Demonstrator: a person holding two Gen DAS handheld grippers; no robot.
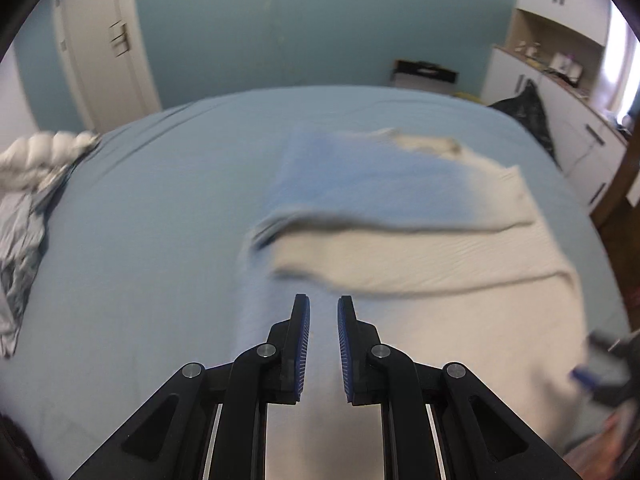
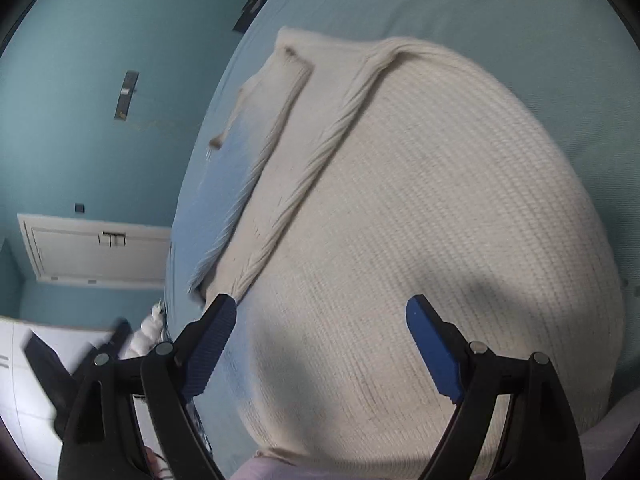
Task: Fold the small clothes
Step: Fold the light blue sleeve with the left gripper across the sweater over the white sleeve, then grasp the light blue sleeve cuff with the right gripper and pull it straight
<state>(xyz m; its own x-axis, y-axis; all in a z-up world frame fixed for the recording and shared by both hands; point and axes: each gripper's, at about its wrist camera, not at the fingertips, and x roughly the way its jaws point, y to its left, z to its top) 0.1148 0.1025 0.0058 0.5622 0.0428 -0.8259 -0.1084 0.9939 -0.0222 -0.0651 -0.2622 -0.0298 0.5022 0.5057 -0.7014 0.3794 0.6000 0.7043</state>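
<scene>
Blue bed [image 1: 160, 208] carries my cream sweater [image 2: 400, 220], sleeve folded in at 11 o'clock; left gripper [image 1: 323, 312] fingers nearly together, empty, right gripper [image 2: 320, 312] spread, ready to grab.

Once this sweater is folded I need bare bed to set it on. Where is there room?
The widest bare sheet lies between the cream sweater and the crumpled grey and white clothes at the bed's left edge. A narrower strip runs beyond the sweater toward the far edge. The near right, by the right gripper, is crowded.
</scene>
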